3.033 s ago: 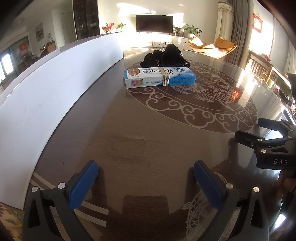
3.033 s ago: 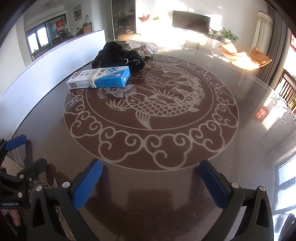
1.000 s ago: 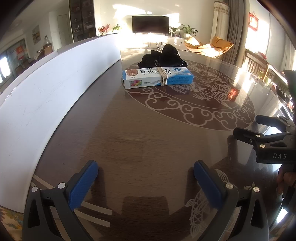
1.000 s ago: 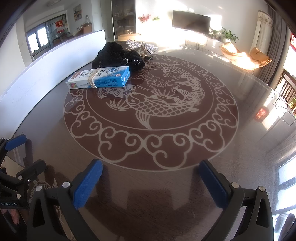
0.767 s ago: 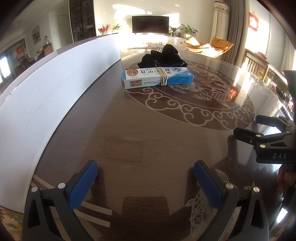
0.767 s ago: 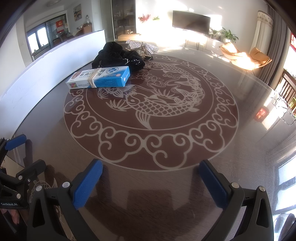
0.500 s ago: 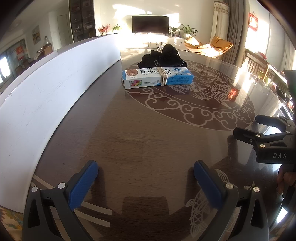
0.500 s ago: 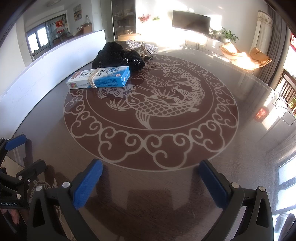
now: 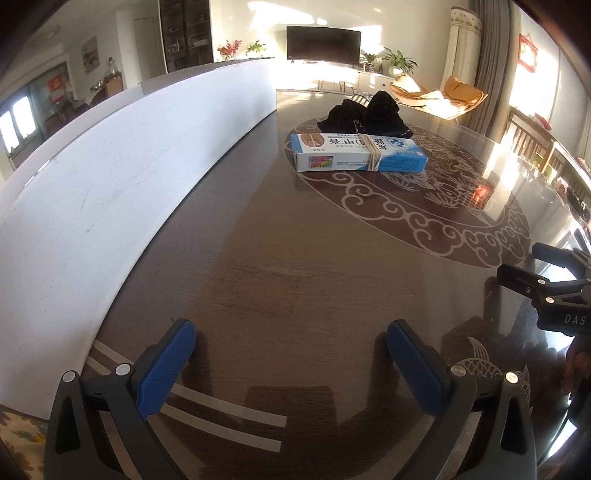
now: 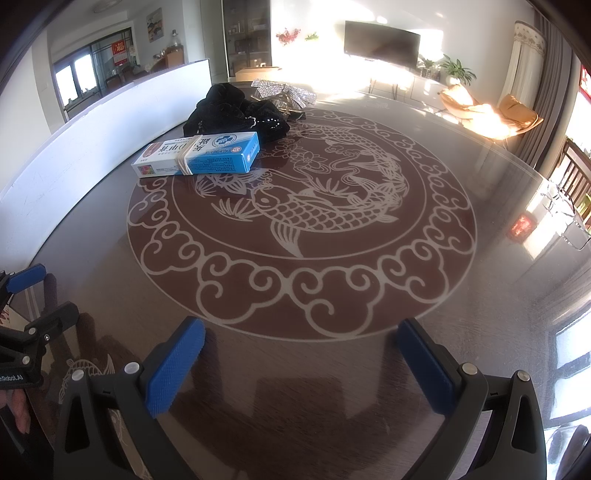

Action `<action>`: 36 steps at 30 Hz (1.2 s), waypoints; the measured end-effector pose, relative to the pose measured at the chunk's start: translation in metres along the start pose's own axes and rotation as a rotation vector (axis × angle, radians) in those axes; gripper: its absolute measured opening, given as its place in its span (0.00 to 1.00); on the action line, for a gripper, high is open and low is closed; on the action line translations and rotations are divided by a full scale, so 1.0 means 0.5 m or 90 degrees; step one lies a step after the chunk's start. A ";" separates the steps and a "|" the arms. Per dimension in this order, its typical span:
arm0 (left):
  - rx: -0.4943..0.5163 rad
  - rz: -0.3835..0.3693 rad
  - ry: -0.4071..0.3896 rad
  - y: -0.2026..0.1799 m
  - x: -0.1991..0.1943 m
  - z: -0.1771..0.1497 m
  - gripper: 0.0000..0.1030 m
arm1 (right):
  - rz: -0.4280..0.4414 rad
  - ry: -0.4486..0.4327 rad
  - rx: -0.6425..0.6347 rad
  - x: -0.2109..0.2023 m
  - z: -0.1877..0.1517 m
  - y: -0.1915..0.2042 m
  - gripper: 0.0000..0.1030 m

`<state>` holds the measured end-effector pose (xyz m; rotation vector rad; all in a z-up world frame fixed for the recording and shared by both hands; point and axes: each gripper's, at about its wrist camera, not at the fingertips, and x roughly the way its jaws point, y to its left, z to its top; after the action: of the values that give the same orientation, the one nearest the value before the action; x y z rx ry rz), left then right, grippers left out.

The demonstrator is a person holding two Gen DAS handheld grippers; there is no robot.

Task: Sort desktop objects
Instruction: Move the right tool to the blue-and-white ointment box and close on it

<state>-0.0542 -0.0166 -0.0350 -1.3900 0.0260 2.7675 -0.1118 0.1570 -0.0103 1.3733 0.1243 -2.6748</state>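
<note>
Blue box [image 9: 360,153] lies banded at upper centre; both hand-held grippers [image 9: 290,363] [image 10: 301,363] hang released, empty, probably awaiting the first pick.

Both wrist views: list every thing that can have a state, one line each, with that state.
Left gripper: jaws open, holding nothing, low over the table.
Right gripper: jaws open, holding nothing.
Blue and white box: closed, lying flat, rubber band around it.
Black cloth: crumpled in a heap behind the box.
Silver sequinned bow: lying on the table behind the cloth.
TV: screen dark.
</note>
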 end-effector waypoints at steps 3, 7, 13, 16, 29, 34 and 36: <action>-0.017 0.013 -0.005 0.012 0.001 -0.002 1.00 | 0.013 0.001 -0.015 0.010 0.011 0.002 1.00; -0.017 0.015 -0.011 0.011 0.005 -0.003 1.00 | 0.031 -0.002 -0.023 0.040 0.093 -0.001 1.00; -0.019 0.017 -0.015 0.010 0.012 -0.001 1.00 | 0.058 -0.057 0.076 0.090 0.298 -0.026 1.00; -0.019 0.017 -0.018 0.008 0.013 -0.002 1.00 | 0.072 -0.048 0.098 0.143 0.374 -0.007 1.00; -0.019 0.018 -0.020 0.006 0.023 0.004 1.00 | 0.339 0.087 -0.135 0.158 0.264 0.188 0.72; -0.021 0.019 -0.022 0.005 0.026 0.006 1.00 | 0.340 0.076 -0.072 0.099 0.214 0.125 0.73; -0.021 0.020 -0.021 0.004 0.027 0.007 1.00 | 0.322 0.055 -0.012 0.080 0.202 0.086 0.77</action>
<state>-0.0651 -0.0183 -0.0437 -1.3618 -0.0005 2.8286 -0.2091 0.0978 0.0153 1.3024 -0.1668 -2.1942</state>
